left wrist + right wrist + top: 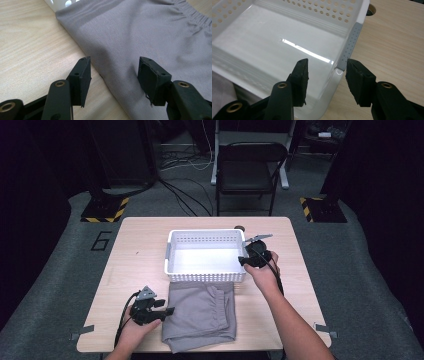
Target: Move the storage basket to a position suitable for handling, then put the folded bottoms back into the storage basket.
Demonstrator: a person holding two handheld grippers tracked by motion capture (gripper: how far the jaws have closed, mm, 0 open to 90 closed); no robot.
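Beyond frame bottom, grey shorts' (140,37) hem

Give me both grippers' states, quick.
Left gripper: open, jaws astride the edge of the folded grey shorts, not pinching.
Right gripper: open, jaws straddling the white basket corner wall, pads off it.

Right tool (325,77) open astride white basket (287,37) corner rim, wooden table (392,45) beside, grey cloth (220,87) at left

The white basket (206,256) blocks the middle of the table (140,250), its near wall apparently touching the folded grey cloth (200,312). Bare wood lies open left of both, and a narrower strip to their right. The right gripper (327,75) straddles the basket's corner wall.
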